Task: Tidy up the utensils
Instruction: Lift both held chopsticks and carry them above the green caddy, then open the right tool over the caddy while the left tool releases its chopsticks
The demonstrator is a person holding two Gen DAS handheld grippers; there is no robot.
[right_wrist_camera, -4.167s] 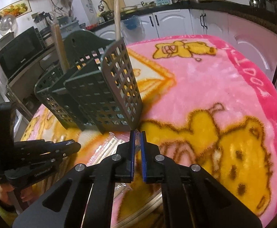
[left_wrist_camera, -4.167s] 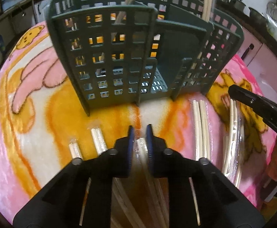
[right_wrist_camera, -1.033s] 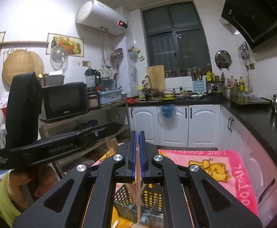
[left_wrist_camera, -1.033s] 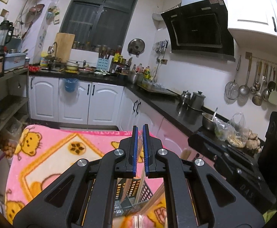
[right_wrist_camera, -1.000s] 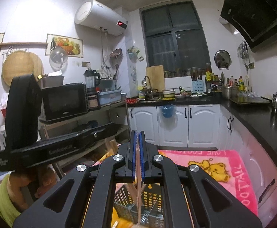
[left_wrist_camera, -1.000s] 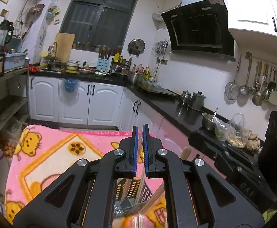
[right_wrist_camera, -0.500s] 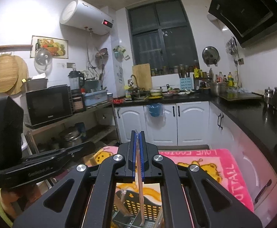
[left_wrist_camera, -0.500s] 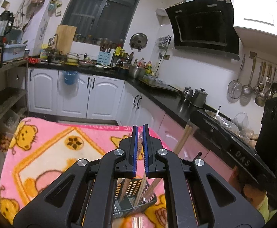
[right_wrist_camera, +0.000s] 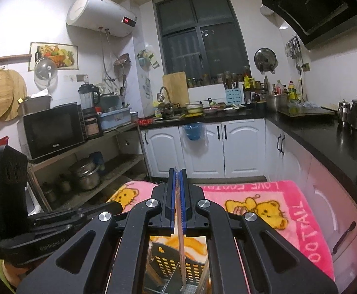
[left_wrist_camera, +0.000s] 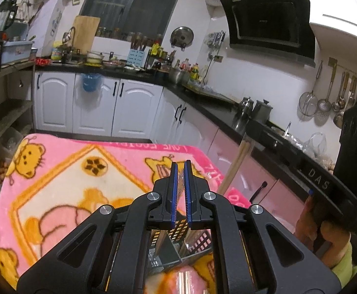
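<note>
- Your right gripper (right_wrist_camera: 177,201) is clenched on a wrapped pair of chopsticks (right_wrist_camera: 180,252), held upright, its lower end down inside the dark slotted basket (right_wrist_camera: 171,264).
- Your left gripper (left_wrist_camera: 181,193) pinches another wrapped chopstick pair (left_wrist_camera: 183,181) between its nearly closed blue pads, directly above the same basket.
- The basket stands on the tabletop's pink bear blanket (left_wrist_camera: 56,176).
- Further off, bare chopsticks (left_wrist_camera: 235,166) slant up from the basket, under your other gripper.
- White cabinets (right_wrist_camera: 203,147) line the far wall.
</note>
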